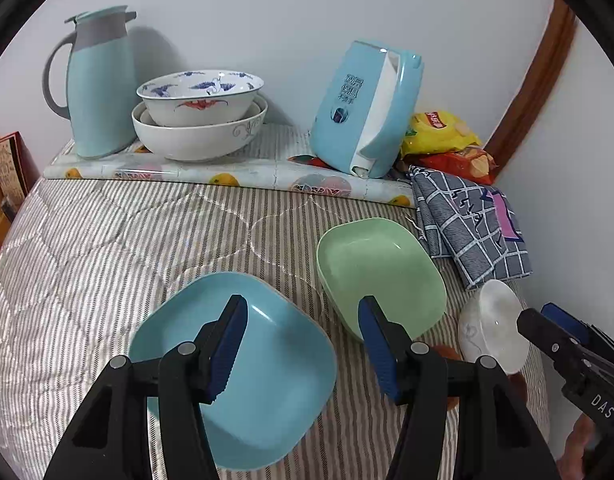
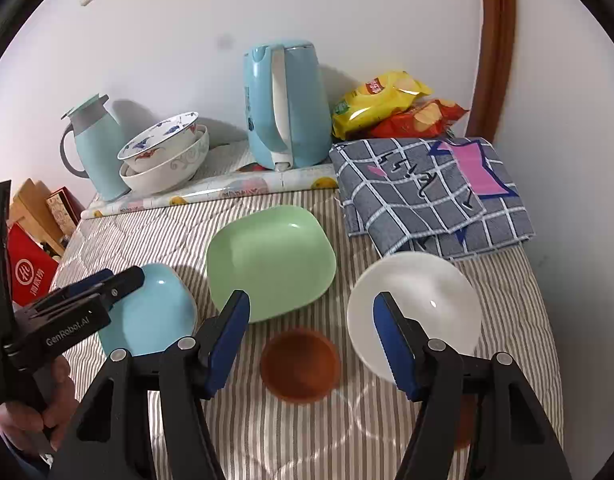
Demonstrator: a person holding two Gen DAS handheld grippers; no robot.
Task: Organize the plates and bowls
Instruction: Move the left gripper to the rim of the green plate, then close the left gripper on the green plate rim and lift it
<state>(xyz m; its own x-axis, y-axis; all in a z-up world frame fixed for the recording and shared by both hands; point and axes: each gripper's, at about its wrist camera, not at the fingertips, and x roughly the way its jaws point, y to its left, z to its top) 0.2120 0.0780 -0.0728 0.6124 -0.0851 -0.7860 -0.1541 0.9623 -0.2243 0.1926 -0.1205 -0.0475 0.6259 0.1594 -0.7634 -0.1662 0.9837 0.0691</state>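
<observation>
A blue square plate (image 1: 243, 376) lies on the striped bedcover, and my left gripper (image 1: 303, 332) hovers open over its right edge with nothing gripped. Just beyond it sits a green square plate (image 1: 381, 276). In the right wrist view my right gripper (image 2: 311, 328) stands open above a small brown bowl (image 2: 301, 364). Its right finger overlaps the left rim of a white bowl (image 2: 423, 304). The green plate (image 2: 271, 262) and blue plate (image 2: 155, 316) lie to the left, with the left gripper (image 2: 121, 278) over the blue one. Two patterned bowls (image 1: 201, 116) are stacked at the back.
A teal thermos jug (image 1: 101, 84), a blue kettle (image 1: 367, 108), snack bags (image 1: 439, 132) and a folded checked cloth (image 1: 471, 224) line the back and right by the wall. Boxes (image 2: 31, 276) stand off the bed's left edge. Something brown (image 2: 465, 420) shows under my right finger.
</observation>
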